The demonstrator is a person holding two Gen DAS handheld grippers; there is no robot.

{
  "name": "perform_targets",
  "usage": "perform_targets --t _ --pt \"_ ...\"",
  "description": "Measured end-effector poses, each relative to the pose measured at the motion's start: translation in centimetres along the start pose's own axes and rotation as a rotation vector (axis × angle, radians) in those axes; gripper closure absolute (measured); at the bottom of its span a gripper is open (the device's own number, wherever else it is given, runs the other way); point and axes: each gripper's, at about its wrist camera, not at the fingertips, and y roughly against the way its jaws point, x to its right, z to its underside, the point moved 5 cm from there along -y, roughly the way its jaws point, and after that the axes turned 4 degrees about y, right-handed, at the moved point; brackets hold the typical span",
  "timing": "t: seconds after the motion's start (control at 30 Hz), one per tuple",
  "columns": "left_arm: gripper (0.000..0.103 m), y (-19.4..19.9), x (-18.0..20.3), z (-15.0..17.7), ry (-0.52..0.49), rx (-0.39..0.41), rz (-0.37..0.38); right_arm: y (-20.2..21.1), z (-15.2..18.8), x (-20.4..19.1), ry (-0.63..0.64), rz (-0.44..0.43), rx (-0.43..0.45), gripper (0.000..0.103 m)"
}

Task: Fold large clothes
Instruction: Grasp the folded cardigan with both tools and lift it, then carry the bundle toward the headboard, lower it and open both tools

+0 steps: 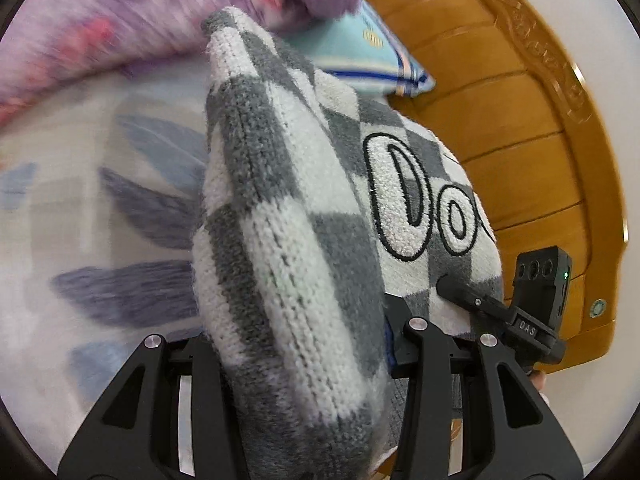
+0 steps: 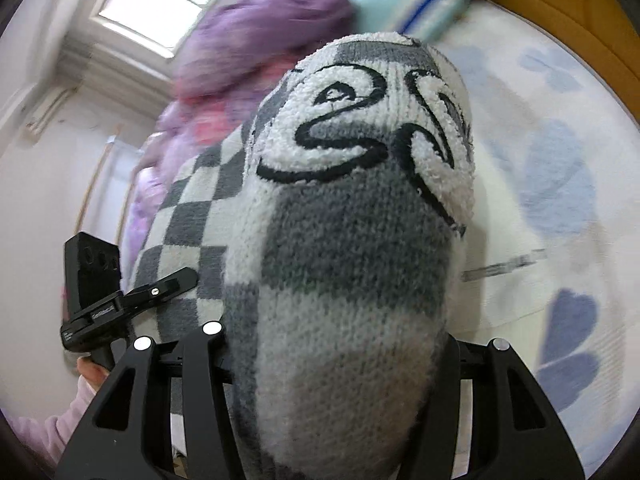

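Two handheld grippers grip a thick grey-and-white checkered knit sweater (image 1: 280, 240) and hold it bunched above a bed. Seen from the left wrist, the left gripper (image 1: 304, 360) has its jaws closed on a folded wad of the sweater, which fills the gap between the black fingers (image 1: 132, 400) and rises up the middle of the view. Fluffy white letters outlined in black (image 1: 404, 200) run across the knit to the right of the fold. Past the sweater's right edge, the right gripper (image 1: 472, 300) shows as a black clamp pinching the same fabric, with part of a hand just below it.

Seen from the right wrist, the right gripper (image 2: 332, 360) likewise has its jaws clamped on a fat roll of the sweater (image 2: 352, 260), the lettering curving over its top. At lower left the left gripper (image 2: 160, 288) bites the checkered cloth, held by a hand in a pale pink sleeve (image 2: 48, 432).

Beneath the garment lies a white bedsheet printed with blue-grey hearts (image 2: 560, 184). Purple and pink bedding (image 1: 120, 20) is heaped at the far side, blurred, beside a light blue pillow (image 1: 372, 52). A glossy wooden headboard (image 1: 520, 140) curves along the bed's edge, and a window (image 2: 160, 0) lights the room.
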Motion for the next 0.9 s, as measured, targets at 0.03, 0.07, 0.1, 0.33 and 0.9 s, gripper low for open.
perform_targets --t 0.03,0.07,0.1,0.33,0.9 --pt "0.060 -2.4 -0.4 0.4 0.000 -0.020 0.000 -0.3 0.4 1.7 -0.018 0.028 -0.014 0.052" --pt "0.058 -4.5 -0.9 0.9 0.004 -0.044 -0.017 -0.6 0.7 3.2 -0.032 0.053 -0.026 0.050" --pt "0.052 -6.3 -1.5 1.5 -0.009 -0.071 -0.054 -1.0 1.3 5.0 -0.048 0.083 -0.042 0.045" --pt "0.017 -2.9 -5.5 3.0 -0.104 -0.062 -0.296 1.8 4.7 7.8 -0.102 0.230 -0.055 0.021" --pt "0.063 -8.5 -3.5 2.6 -0.266 -0.012 -0.476 -0.2 2.7 6.9 -0.058 0.481 -0.061 0.088"
